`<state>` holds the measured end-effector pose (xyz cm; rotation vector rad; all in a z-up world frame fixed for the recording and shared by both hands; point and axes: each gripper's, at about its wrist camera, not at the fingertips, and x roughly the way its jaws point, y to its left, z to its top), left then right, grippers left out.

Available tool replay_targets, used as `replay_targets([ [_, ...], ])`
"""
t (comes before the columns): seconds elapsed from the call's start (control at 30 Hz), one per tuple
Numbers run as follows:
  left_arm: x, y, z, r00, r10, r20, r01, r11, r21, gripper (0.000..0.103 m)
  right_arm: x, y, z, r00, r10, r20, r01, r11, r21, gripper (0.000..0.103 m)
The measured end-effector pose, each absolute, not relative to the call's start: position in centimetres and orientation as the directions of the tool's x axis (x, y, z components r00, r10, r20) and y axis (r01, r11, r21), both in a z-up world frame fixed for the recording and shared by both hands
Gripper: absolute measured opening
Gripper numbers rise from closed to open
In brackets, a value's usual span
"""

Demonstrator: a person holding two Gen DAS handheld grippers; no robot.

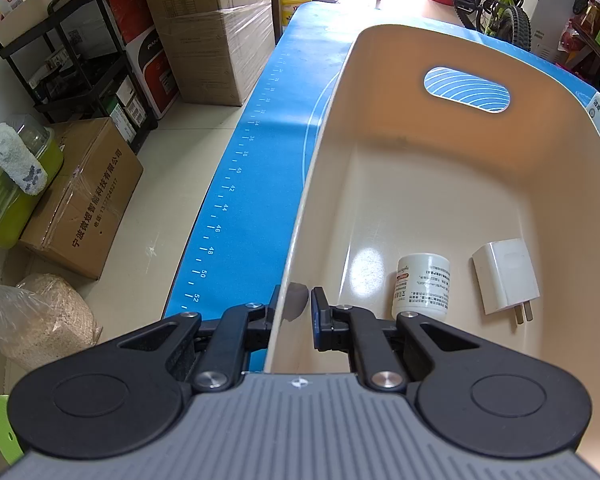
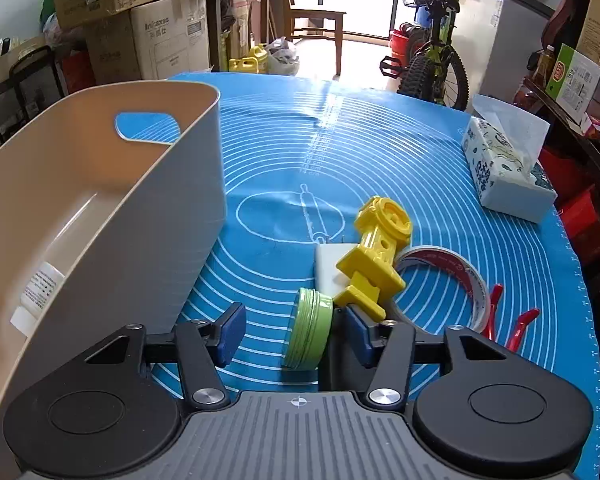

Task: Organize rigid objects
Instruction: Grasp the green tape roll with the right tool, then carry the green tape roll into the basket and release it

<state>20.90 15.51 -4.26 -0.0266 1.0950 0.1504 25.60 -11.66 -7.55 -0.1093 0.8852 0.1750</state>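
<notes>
A beige plastic bin point(image 1: 380, 92) stands on the blue mat point(image 1: 260, 120). Inside it lie a white bottle point(image 1: 422, 286) and a white charger plug point(image 1: 504, 276). My left gripper point(image 1: 294, 314) is shut on the bin's near-left wall, one finger outside and one inside. In the right wrist view the bin point(image 2: 140, 216) is at the left, the bottle point(image 2: 40, 286) showing inside. My right gripper point(image 2: 296, 330) is open, low over the mat, with a green lid point(image 2: 310, 328) between its fingers against the right finger. A yellow plastic toy point(image 2: 376, 256), a white block point(image 2: 332, 266), a tape roll point(image 2: 452, 276) and red clips point(image 2: 508, 320) lie beyond.
A tissue pack point(image 2: 504, 168) lies at the mat's far right. Cardboard boxes point(image 1: 204, 28), a black rack point(image 1: 72, 56) and a green container point(image 1: 12, 188) stand on the floor left of the table. A bicycle point(image 2: 432, 56) stands behind the table.
</notes>
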Motion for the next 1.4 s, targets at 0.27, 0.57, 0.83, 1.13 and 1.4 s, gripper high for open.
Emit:
replay_targets([
  [0.27, 21.0, 15.5, -4.2, 0.448, 0.111, -0.887, -0.134, 0.989, 0.056, 0.014, 26.1, -11.5, -8.7, 0.605, 0.103, -0.79, -0.204, 0.979, -0.028, 0.029],
  [0.57, 21.0, 15.5, -4.2, 0.448, 0.111, -0.887, -0.134, 0.989, 0.056, 0.014, 25.3, -11.9, -7.4, 0.625, 0.118, -0.772, -0.191, 0.982, -0.004, 0.029],
  [0.83, 21.0, 15.5, -4.2, 0.448, 0.112, -0.887, -0.135, 0.989, 0.056, 0.014, 24.8, -12.7, -5.5, 0.648, 0.14, -0.749, -0.158, 0.986, 0.048, 0.028],
  [1.13, 20.9, 15.5, -4.2, 0.448, 0.114, -0.887, -0.134, 0.989, 0.06, 0.014, 23.4, -12.2, -0.5, 0.743, 0.175, -0.646, -0.163, 0.983, 0.079, 0.028],
  [1.4, 20.9, 15.5, -4.1, 0.446, 0.118, -0.887, -0.136, 0.989, 0.063, 0.014, 22.3, -9.5, 3.5, 0.797, 0.251, -0.55, -0.232, 0.967, 0.105, 0.028],
])
